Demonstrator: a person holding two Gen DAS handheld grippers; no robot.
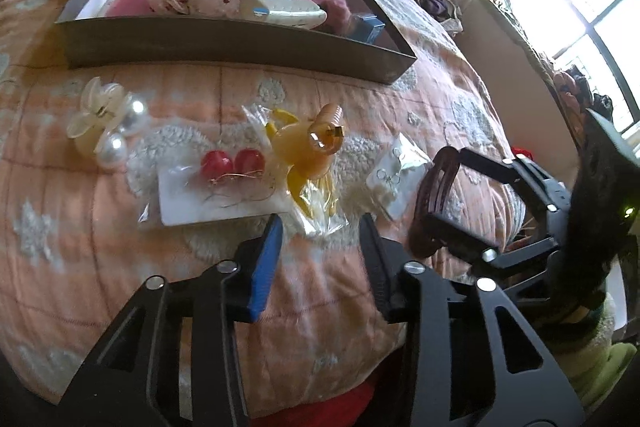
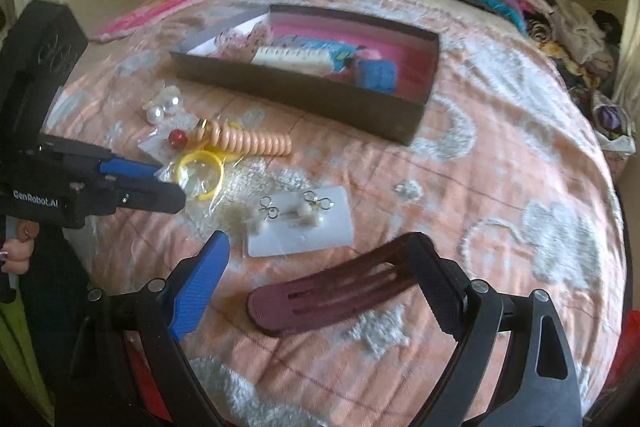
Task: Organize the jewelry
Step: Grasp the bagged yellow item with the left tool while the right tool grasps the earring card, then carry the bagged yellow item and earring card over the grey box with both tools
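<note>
From the left wrist camera, the left gripper (image 1: pixel 320 227) points down at the peach quilt (image 1: pixel 120 267). Its tongs are drawn partly in, with the corner of a clear bag holding a yellow ring (image 1: pixel 316 211) just between the tips. A gap shows on both sides, so nothing is clenched yet. Beyond it lie an orange coil tie (image 1: pixel 328 131), red ball earrings on a card (image 1: pixel 232 163) and a pearl flower clip (image 1: pixel 104 119), all loose on the quilt in front of the open box (image 1: pixel 240 45), which already holds several pieces. At the right edge the right gripper (image 1: pixel 440 187) straddles a dark red hair clip (image 1: pixel 424 195). From the right wrist camera, that clip lies across the wide-spread tongs, its far end at or against the black finger and its near end apart from the blue pad (image 2: pixel 200 287). It is released, not grasped. A white earring card (image 2: pixel 300 223) lies just beyond it. The left tool, held by a hand (image 2: pixel 18 251), noses into the bag. The risks, as I judge them: slippery film could slide out of a corner pinch, or drag the coil tie resting against it. The curved clip, caught end to end, could spring or pivot free, and the soft quilt gives little to press against
</note>
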